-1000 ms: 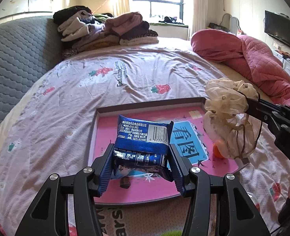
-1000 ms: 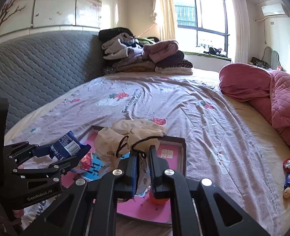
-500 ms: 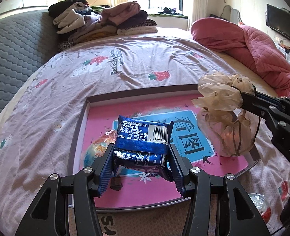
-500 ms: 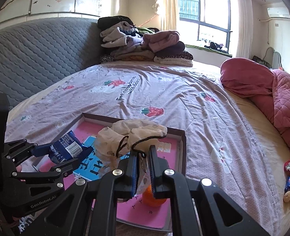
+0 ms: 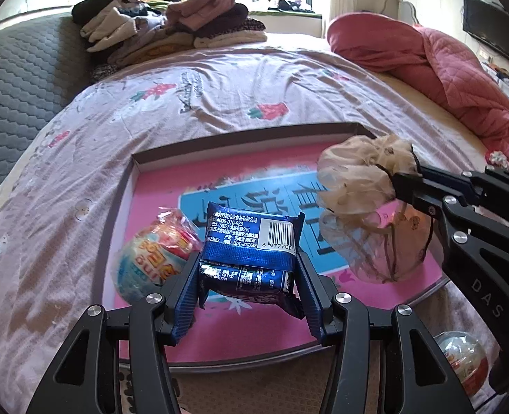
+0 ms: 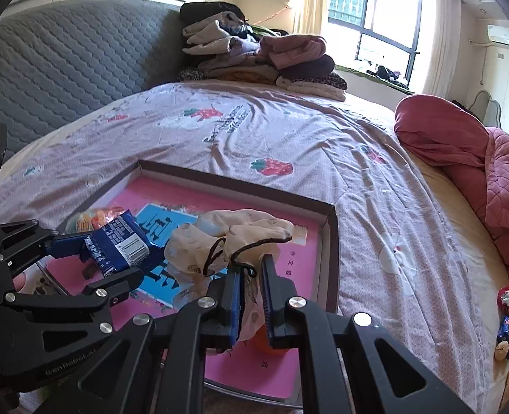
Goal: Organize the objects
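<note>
Over the pink tray (image 5: 151, 186) – left gripper (image 5: 247, 276) clamps blue packet (image 5: 251, 241), right gripper (image 6: 251, 293) pinches drawstring pouch (image 6: 220, 241) – wrapped ball (image 5: 151, 258) alongside.

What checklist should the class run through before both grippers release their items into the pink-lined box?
1. Left gripper clamped on the blue snack packet: ok.
2. Right gripper shut on the beige drawstring pouch: ok.
3. Both items over the pink-lined box: ok.
4. Bare box floor under the packet: ok, though the round wrapped snack lies close beside it.
5. Pouch clear of the orange object beneath: cannot tell.
6. Grippers apart from each other: ok.
</note>
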Tool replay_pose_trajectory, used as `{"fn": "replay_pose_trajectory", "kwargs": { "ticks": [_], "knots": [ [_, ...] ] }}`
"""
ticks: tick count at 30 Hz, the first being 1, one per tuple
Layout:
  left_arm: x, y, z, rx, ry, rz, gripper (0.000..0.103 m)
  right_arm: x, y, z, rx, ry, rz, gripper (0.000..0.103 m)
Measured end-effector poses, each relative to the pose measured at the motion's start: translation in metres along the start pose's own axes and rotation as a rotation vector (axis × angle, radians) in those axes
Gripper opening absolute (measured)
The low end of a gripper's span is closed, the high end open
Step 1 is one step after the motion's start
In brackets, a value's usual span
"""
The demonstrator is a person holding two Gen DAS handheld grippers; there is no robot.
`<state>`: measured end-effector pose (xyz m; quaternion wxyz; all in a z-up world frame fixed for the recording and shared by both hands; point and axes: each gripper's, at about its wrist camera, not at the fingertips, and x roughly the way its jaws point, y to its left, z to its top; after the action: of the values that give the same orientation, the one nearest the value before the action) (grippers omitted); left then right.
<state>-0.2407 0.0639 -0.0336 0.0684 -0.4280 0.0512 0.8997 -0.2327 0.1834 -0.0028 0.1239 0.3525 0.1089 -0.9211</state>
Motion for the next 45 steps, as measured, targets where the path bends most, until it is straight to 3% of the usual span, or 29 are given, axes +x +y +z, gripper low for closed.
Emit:
{"fn": "replay_pose_trajectory", "kwargs": {
  "ticks": [25, 33, 45],
  "knots": [
    [0.022, 0.004, -0.003, -0.021, 0.081, -0.031, 0.057, 0.018, 0.003, -0.009, -0.018, 0.07, -0.017, 0.014],
    [0.019, 0.006, -0.002, -0.023, 0.081, -0.047, 0.06, 0.015, -0.001, -0.008, 0.012, 0.08, -0.013, 0.03],
    [0.007, 0.004, -0.004, -0.015, 0.065, -0.075, 0.066, 0.012, -0.001, -0.007, 0.023, 0.085, -0.013, 0.037]
  ]
}}
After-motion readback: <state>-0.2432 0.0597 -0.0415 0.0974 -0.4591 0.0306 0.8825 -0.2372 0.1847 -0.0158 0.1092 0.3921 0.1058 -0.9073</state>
